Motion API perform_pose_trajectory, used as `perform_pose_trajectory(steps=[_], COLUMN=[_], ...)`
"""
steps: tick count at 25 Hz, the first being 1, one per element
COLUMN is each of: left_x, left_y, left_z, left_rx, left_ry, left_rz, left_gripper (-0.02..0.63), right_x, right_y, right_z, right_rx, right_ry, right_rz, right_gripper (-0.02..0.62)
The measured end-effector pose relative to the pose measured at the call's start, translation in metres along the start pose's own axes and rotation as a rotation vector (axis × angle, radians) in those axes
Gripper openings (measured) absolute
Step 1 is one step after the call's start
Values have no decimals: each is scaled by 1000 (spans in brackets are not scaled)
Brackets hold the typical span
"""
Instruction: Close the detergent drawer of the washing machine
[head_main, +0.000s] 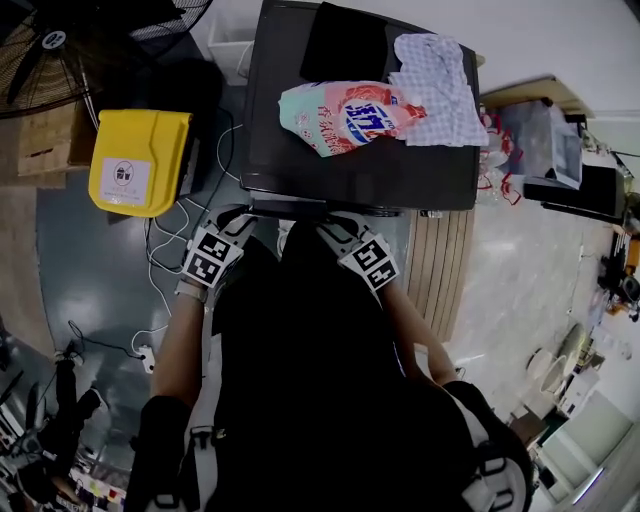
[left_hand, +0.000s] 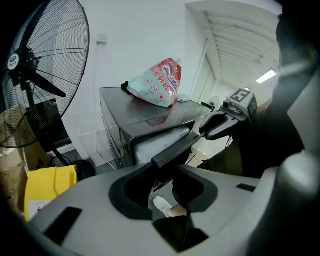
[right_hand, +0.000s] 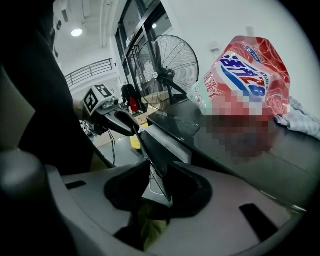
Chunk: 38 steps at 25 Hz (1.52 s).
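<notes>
The dark washing machine (head_main: 300, 165) fills the middle. Its detergent drawer (left_hand: 162, 142) juts out from the front. The left gripper (head_main: 238, 218) and right gripper (head_main: 338, 230) flank it, fingers half spread — each pair clamped on the drawer's front panel.

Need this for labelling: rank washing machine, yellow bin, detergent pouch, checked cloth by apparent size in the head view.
Washing machine
Yellow bin, narrowly; it sits farther, on the floor
Detergent pouch and checked cloth: too alike to rank
</notes>
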<state>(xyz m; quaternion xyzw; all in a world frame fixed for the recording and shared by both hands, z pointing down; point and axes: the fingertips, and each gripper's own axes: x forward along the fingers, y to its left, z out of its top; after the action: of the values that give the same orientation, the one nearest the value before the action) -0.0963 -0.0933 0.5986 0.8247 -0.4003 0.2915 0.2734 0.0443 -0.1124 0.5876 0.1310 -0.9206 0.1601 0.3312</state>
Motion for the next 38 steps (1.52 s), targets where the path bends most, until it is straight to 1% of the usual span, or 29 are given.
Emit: perform_pose_trajectory(steps=[5, 10, 13, 16, 21, 23, 27, 31, 35, 38], left_x=[0, 0, -2, -2, -4, -7, -11, -10, -7, -1], left_y=[2, 4, 3, 5, 7, 8, 7, -5, -18, -20], left_z=[2, 2, -1, -2, -5, -10, -29, -40, -37, -32], left_rx=[-8, -24, -42, -69, -114, -156, -270, -322, -398, -468], left_ry=[4, -10, -1, -3, 15, 10, -9, -34, -99, -124], left_rz=[14, 24, 10, -12, -32, -38, -65, -103, -176, -206], left_gripper=[118, 120, 121, 122, 121, 110, 108, 100, 47, 11], right_x=[2, 3, 2, 1, -2, -5, -8, -12, -10, -8], right_y=[0, -1, 1, -1, -5, -5, -2, 6, 18, 20], right_z=[3, 4, 2, 1, -4, -6, -9, -19, -21, -17], right_rx=[-30, -12, 26, 76, 224, 281, 376, 445, 448, 492], right_ry=[4, -3, -1, -4, -9, -27, -62, -62, -63, -89], right_rz=[42, 41, 13, -34, -136, -187, -268, -323, -334, -340], right_gripper=[117, 118, 123, 130, 146, 149, 158, 156, 89, 50])
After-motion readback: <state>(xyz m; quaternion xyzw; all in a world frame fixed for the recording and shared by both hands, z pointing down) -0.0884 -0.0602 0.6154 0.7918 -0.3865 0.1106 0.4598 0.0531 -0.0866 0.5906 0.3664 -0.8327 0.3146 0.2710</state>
